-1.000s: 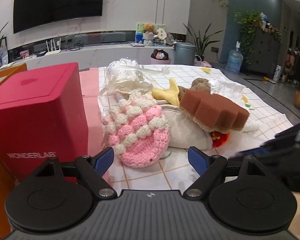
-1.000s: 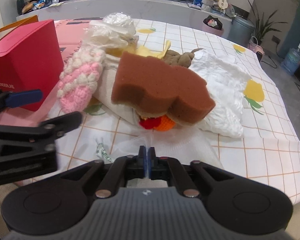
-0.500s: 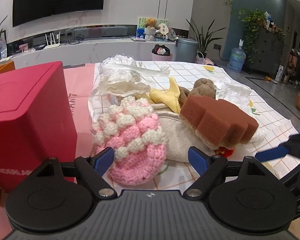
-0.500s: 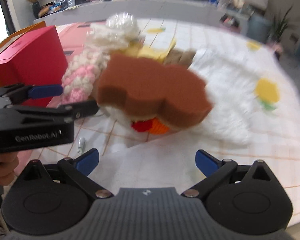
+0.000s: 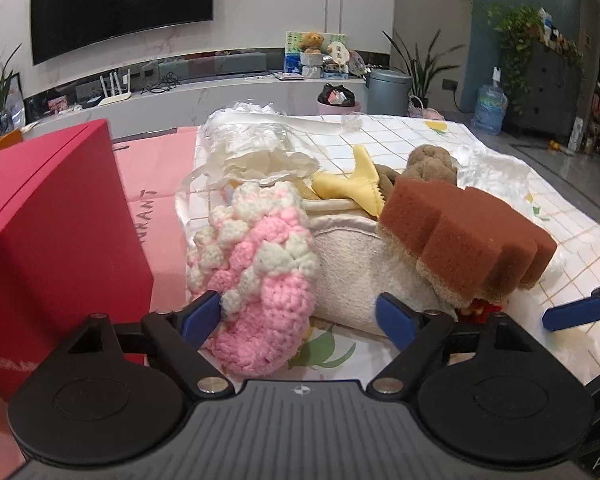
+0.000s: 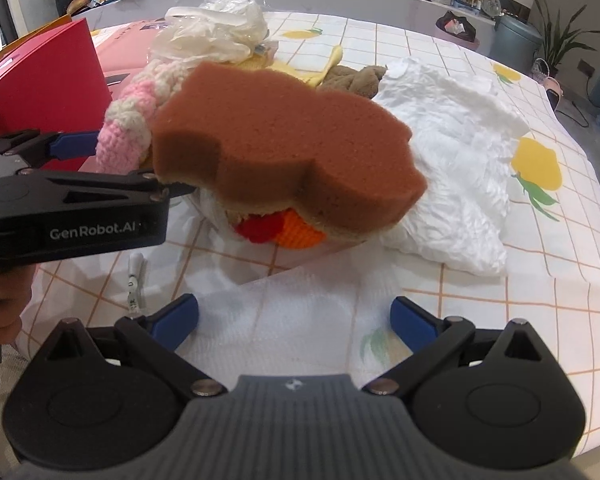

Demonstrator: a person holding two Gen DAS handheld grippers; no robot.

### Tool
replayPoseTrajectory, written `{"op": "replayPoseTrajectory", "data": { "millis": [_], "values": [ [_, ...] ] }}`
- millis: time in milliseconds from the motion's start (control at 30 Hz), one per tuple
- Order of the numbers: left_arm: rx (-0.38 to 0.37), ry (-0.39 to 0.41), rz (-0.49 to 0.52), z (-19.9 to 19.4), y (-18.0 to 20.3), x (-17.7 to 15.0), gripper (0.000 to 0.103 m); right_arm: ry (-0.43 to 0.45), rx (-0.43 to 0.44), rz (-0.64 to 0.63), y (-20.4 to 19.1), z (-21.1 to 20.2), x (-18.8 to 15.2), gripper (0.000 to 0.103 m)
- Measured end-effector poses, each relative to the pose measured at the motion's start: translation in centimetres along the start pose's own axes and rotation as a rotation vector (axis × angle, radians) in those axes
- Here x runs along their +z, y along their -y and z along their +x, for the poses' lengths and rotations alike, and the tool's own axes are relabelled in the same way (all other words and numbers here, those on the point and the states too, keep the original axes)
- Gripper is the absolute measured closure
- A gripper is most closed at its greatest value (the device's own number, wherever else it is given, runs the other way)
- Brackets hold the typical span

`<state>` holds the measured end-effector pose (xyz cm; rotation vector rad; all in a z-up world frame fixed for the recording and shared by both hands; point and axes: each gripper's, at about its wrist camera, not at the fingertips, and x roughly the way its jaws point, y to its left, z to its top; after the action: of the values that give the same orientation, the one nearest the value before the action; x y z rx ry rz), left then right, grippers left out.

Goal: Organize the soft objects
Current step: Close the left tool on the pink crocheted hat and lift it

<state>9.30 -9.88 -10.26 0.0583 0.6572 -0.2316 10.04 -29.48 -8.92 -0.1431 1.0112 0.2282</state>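
Observation:
A pile of soft things lies on the tablecloth. A brown sponge tops it, over a red and orange crochet piece and a cream towel. My left gripper is closing; the pink and white crochet piece and the towel's edge sit between its fingers, not pinched. One of its fingers shows beside the pile in the right wrist view. My right gripper stands wide, closing slightly, over a flat white cloth without gripping it.
A red box stands close on the left of the pile. Behind are a crumpled plastic bag, a yellow cloth and a brown knit piece. A fluffy white cloth lies to the right. A hand holds the left gripper.
My right gripper went from shut on the white cloth to wide open, letting it go. My left gripper moved forward until the pink crochet piece lay between its fingers.

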Motion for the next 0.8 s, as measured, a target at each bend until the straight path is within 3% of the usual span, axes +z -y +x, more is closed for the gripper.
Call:
{"op": "replayPoseTrajectory", "data": {
  "millis": [33,100,133,167,200,267,500,533,567,600,633,700,800],
  "values": [
    [0.009,0.011,0.002,-0.1,-0.2,-0.2,0.02,0.006,0.0,-0.003,0.0,-0.2,-0.1,0.01],
    [0.041,0.022,0.015,-0.3,-0.6,-0.5,0.049,0.017,0.005,-0.01,0.0,-0.8,-0.3,0.027],
    [0.058,0.027,0.019,-0.4,-0.9,-0.6,0.055,0.023,0.01,-0.012,0.0,-0.9,-0.2,0.033],
    [0.065,0.032,0.013,-0.5,-1.2,-0.7,0.066,0.028,0.004,-0.011,0.1,-1.1,-0.1,0.048],
    [0.054,0.042,-0.003,-0.8,-1.5,-0.7,0.07,0.031,-0.001,-0.008,0.1,-1.2,-0.1,0.061],
    [0.032,0.062,-0.042,-1.2,-1.9,-0.9,0.075,0.04,-0.01,-0.024,0.2,-1.2,-0.1,0.071],
    [0.035,0.103,-0.063,-2.2,-2.4,-1.3,0.079,0.079,0.033,-0.02,0.3,-2.7,0.5,0.077],
    [0.025,0.11,-0.076,-2.4,-2.5,-1.4,0.079,0.099,0.046,-0.015,0.6,-3.3,0.7,0.076],
    [0.016,0.115,-0.084,-2.5,-2.7,-1.4,0.079,0.108,0.044,-0.021,0.8,-3.7,0.9,0.062],
    [0.004,0.123,-0.083,-2.7,-2.7,-1.3,0.079,0.094,0.019,-0.039,0.7,-3.9,1.2,0.024],
    [-0.006,0.136,-0.077,-2.9,-2.7,-1.3,0.079,0.067,-0.021,-0.089,0.5,-4.1,1.6,0.006],
    [-0.037,0.173,-0.065,-3.6,-2.7,-1.4,0.079,0.075,-0.04,-0.271,-0.4,-5.1,1.7,0.006],
    [-0.071,0.204,-0.064,-4.7,-3.1,-1.6,0.079,0.133,0.043,-0.721,-1.7,-7.7,0.3,0.004]
  ]
}}
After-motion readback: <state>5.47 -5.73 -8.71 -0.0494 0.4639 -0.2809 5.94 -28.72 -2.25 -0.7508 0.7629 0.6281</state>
